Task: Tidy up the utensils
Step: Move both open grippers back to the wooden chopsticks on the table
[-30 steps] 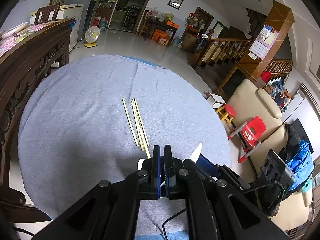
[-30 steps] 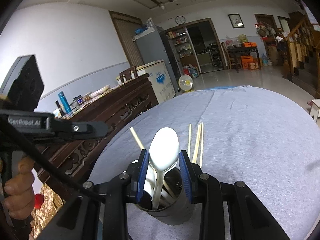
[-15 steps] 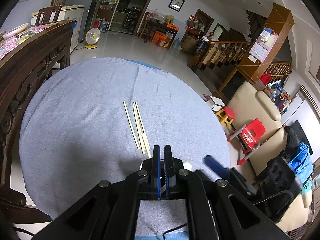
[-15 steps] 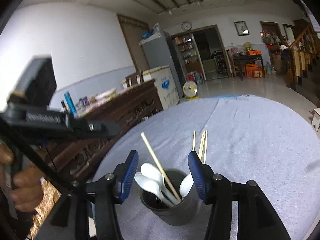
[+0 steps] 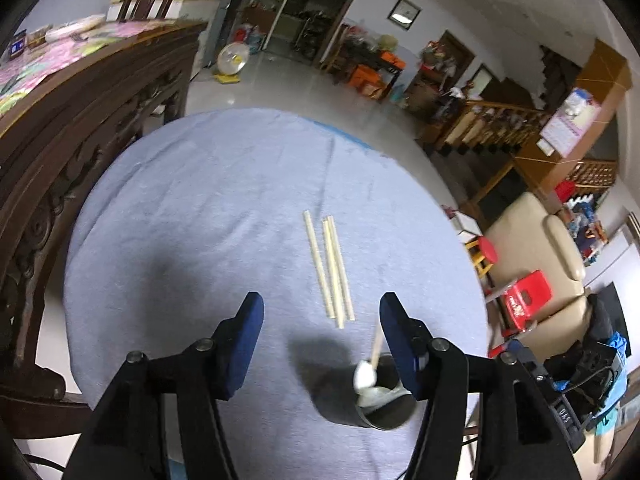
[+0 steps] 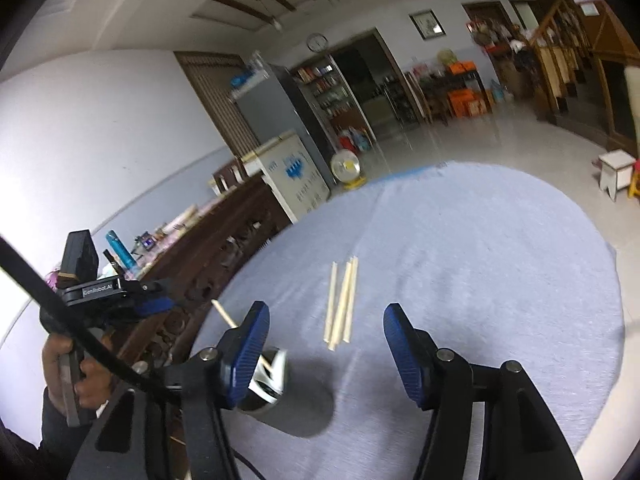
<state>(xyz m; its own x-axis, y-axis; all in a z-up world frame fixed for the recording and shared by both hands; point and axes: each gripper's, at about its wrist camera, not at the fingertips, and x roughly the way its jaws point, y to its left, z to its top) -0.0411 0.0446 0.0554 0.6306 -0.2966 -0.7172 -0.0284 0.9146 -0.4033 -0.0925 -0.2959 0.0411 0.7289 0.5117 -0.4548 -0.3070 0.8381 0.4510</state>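
A: Status of tongs?

B: Left tongs (image 5: 320,312): jaws just opened, standing apart, nothing between the pads. Right tongs (image 6: 324,332): jaws just opened wider, likewise empty.

A: Location of the work items?

B: Three chopsticks (image 5: 329,268) flat on the worktop (image 5: 192,208), side by side, two touching, the third just beside. Same set visible from the right wrist (image 6: 341,302). Cup (image 5: 378,396) near their close ends, upright, already loaded with white spoons (image 5: 366,376) and one chopstick leaning out.

A: Handling properties?

B: Judged light, thin, stiff, probably bamboo or wood. Smooth and round enough to roll or pivot in the pads. Cloth underneath soft, so some give for getting a pad under.

A: Grip point?

B: Near mid-length for balance, or toward the near ends for easier tipping into the cup. Across the shaft, not along it. Single stick per pick advisable; the touching pair likely to come up together or scatter.

A: Clearance?

B: Open cloth on all sides of the sticks. Worktop edge well apart from them. Main hazards: the cup, easily knocked over, and the opposite tongs working close by.
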